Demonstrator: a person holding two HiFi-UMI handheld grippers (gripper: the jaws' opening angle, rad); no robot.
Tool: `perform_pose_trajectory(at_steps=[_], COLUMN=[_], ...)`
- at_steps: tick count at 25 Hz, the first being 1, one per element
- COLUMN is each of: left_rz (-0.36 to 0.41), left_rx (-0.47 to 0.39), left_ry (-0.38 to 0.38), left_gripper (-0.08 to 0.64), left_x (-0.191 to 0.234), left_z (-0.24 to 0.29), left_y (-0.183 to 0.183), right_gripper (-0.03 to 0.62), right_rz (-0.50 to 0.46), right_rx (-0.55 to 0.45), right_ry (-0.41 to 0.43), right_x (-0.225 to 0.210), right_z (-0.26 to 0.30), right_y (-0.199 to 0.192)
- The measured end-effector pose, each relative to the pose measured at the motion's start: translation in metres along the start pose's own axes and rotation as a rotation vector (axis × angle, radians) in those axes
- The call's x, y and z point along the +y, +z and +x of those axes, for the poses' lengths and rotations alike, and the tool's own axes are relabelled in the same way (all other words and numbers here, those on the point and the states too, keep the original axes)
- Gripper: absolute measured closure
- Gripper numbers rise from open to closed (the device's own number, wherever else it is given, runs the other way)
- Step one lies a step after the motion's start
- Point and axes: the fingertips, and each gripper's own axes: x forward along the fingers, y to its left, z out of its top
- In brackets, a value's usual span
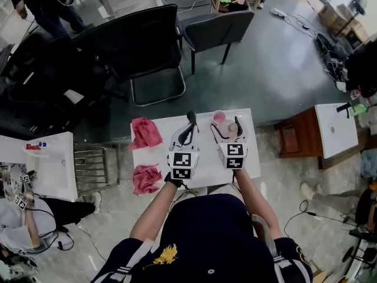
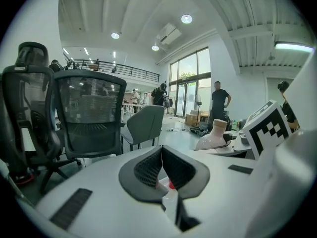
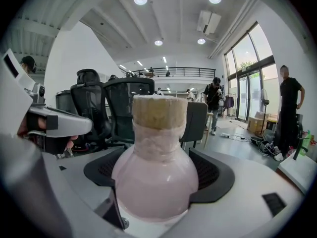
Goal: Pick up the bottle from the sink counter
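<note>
**Bottle gripped, lift to follow**

The bottle (image 3: pixel 155 177) sits between the jaws of the right gripper (image 1: pixel 228 130), which are clamped on its pale round body below the corked neck. In the head view it is over the far right part of the tabletop (image 1: pixel 206 171). Whether its base is clear of the surface cannot be told.

A pink cup (image 1: pixel 219 117) stands just beside it at 11 o'clock. The left gripper (image 2: pixel 161 155) hangs at 9 o'clock, jaws together and empty. Two pink cloths (image 1: pixel 145 132) lie further out, at 9 and 8 o'clock.

The grasp step looks done. The next move calls for a straight, steady raise that avoids the cup.
</note>
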Motion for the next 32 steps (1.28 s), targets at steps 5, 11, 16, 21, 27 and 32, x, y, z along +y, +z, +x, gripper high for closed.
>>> perform_pose_trajectory(at_steps=[5,11,16,21,27,32], left_rz=[0.011,0.059,0.046,0.048,0.056,0.047], left_rx=[-0.028,-0.038,-0.064,-0.084,-0.096,-0.098], left_ry=[0.037,0.041,0.040,0.044,0.055,0.069], left_gripper=[0.541,0.541,0.541,0.541,0.541,0.541], left_x=[0.014,0.013,0.012,0.017,0.026,0.036], left_z=[-0.014,-0.031,-0.044,-0.056,-0.073,-0.082], left_y=[0.014,0.027,0.036,0.052,0.064,0.067], right_gripper=[0.176,0.176,0.176,0.176,0.176,0.176], right_rz=[-0.016,-0.039,-0.030,-0.033,-0.023,-0.014], right_rx=[-0.036,-0.056,-0.085,-0.101,-0.123,-0.141], right_ry=[0.030,0.055,0.083,0.086,0.089,0.093], right_x=[0.014,0.033,0.048,0.053,0.062,0.068], right_z=[-0.009,-0.018,-0.030,-0.039,-0.051,-0.060], right_y=[0.025,0.051,0.069,0.081,0.094,0.100])
